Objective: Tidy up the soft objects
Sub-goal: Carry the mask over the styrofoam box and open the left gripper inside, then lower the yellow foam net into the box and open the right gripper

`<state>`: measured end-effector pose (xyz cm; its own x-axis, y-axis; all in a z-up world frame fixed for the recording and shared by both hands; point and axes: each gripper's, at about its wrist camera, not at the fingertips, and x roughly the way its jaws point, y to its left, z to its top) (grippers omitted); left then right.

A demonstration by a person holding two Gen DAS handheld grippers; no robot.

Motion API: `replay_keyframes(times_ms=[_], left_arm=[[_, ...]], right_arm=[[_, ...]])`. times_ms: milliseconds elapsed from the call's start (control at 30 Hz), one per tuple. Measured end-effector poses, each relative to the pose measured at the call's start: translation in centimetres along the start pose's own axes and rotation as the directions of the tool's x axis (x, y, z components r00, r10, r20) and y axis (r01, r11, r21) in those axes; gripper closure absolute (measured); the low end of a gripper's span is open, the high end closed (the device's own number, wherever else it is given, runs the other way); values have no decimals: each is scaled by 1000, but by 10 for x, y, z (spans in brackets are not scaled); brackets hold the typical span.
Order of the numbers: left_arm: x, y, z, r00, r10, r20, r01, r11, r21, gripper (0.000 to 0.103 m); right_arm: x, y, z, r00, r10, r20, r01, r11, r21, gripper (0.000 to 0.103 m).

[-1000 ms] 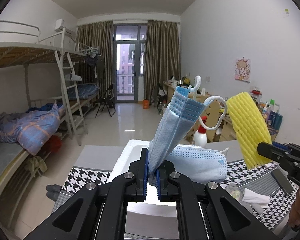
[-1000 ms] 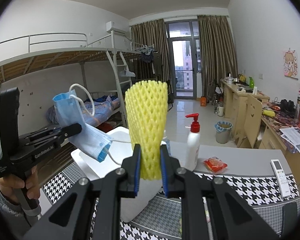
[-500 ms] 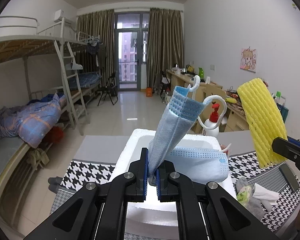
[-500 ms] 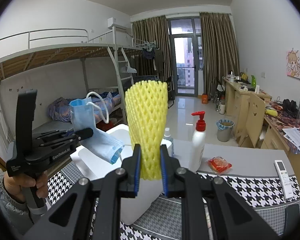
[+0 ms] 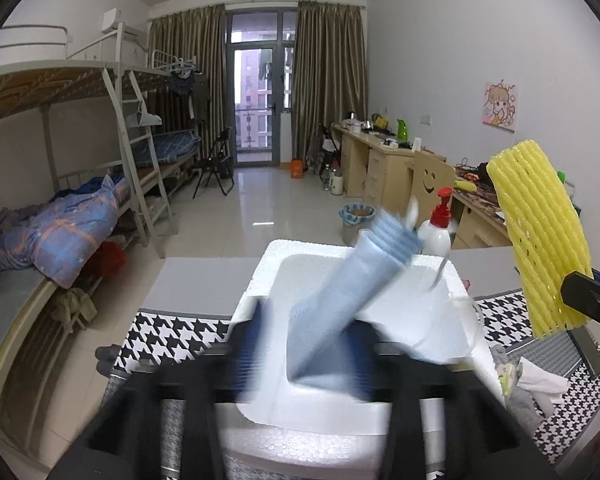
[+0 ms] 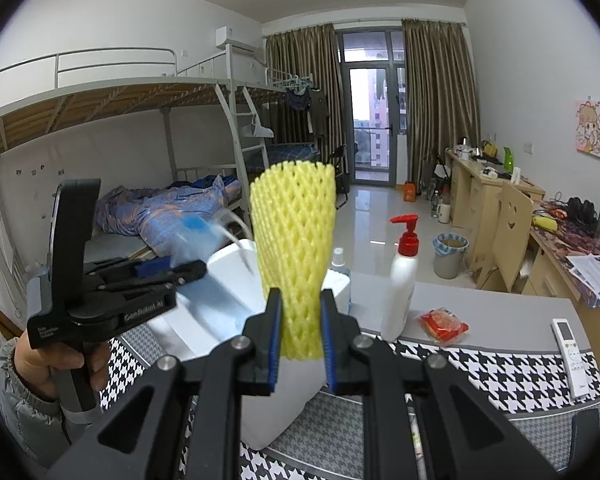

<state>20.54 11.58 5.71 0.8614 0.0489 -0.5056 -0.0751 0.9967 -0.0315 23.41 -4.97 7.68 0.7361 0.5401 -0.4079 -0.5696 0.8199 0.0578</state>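
Left hand-held gripper (image 5: 304, 344) jaws opening, earlier-pinched blue mask (image 5: 352, 292) (blurred) loose; right hand-held gripper (image 6: 300, 316) pinching yellow foam net (image 6: 296, 260)

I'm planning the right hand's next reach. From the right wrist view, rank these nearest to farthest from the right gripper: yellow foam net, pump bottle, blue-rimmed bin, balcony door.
1. yellow foam net: clamped in the right gripper's jaws, centre.
2. pump bottle: on the table, just right.
3. blue-rimmed bin: on the floor beyond the table, right.
4. balcony door: far end of the room.

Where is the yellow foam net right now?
The yellow foam net stands upright, pinched in the right tool, above the table just right of the white foam box and left of the pump bottle.
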Motion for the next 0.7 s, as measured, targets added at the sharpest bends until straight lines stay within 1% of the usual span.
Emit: replay_keyframes(times_ms=[33,67,100,133,200,300,433,533,700], left_arm=[[-2,2,-1,1000,-4,11,4,1000,-12,32],[-4,4,-1,1000,-2,16,2,1000,-17,31],[-5,5,-1,1000,5,19,-4,1000,-18,27],[-5,4,-1,1000,10,21,-9,1000,-16,19],[-9,5,-2,999,15,39,-15,1000,-19,10],[-16,7,-3,998,22,67,-19,999,-32,1],[-23,10,-4,995,12,95,-8,999,-35,1],[-30,14,-6,993,43,112,-40,999,-31,1],[-39,23,-8,989,68,130,-62,997,-45,1]], right_arm=[[1,1,0,1000,-1,-3,1,1000,-2,82],[2,1,2,1000,-2,-4,2,1000,-3,82],[2,1,2,1000,-1,-3,1,1000,-2,82],[2,2,2,1000,-2,-4,2,1000,-3,82],[3,2,2,1000,1,-5,-1,1000,-3,82],[7,4,3,1000,3,-9,-3,1000,-6,82],[12,7,3,1000,17,-16,-17,1000,-11,82],[15,11,2,999,28,-19,-28,999,-21,82],[21,17,3,999,40,-28,-41,999,-30,82]])
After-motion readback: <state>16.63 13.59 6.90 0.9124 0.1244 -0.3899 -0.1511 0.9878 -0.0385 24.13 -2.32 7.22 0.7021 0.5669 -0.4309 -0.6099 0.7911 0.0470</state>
